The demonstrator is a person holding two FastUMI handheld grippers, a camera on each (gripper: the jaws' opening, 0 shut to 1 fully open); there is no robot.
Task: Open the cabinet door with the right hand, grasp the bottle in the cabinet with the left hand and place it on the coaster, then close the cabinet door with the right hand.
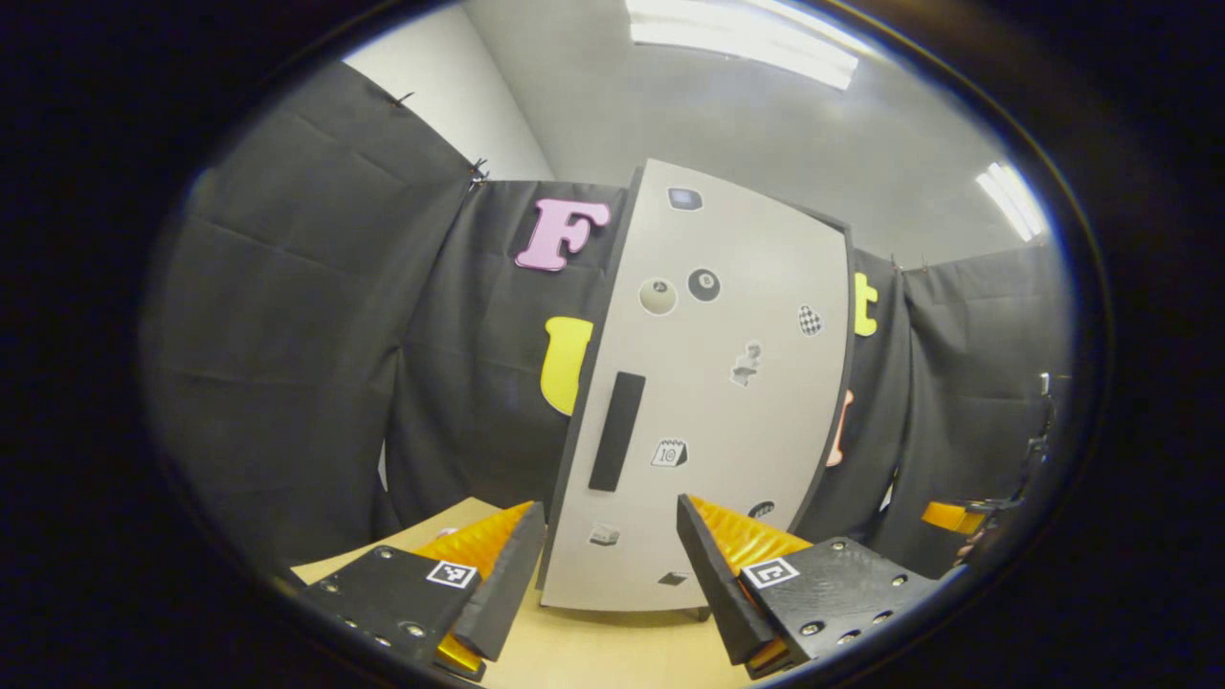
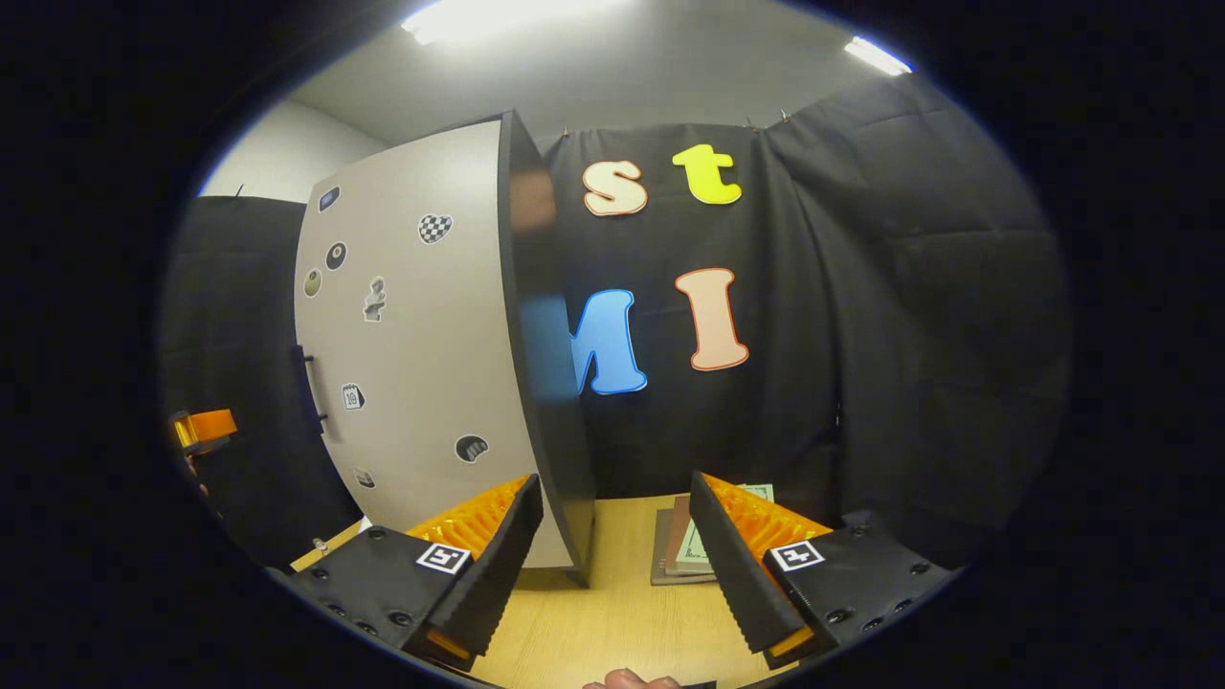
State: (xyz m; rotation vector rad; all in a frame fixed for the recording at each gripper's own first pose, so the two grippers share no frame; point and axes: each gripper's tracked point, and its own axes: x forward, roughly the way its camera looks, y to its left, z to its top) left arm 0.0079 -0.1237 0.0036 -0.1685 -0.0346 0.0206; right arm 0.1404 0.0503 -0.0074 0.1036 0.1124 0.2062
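The cabinet (image 1: 727, 402) stands on the wooden table with its grey, sticker-covered door shut; a black vertical handle (image 1: 615, 431) sits near the door's left edge. My left gripper (image 1: 612, 565) is open, a little in front of the door's lower part, touching nothing. In the right gripper view the cabinet door (image 2: 412, 335) and its dark side panel (image 2: 547, 383) show from the right corner, with the handle (image 2: 308, 388) far left. My right gripper (image 2: 612, 555) is open, short of the cabinet's front right corner. The shut door hides whatever is inside.
A flat stack of thin square pieces (image 2: 684, 550) lies on the table (image 2: 612, 622) right of the cabinet, against the cloth wall. The other gripper's orange part (image 1: 952, 517) shows at the far right of the left gripper view. A fingertip (image 2: 627, 679) peeks in below.
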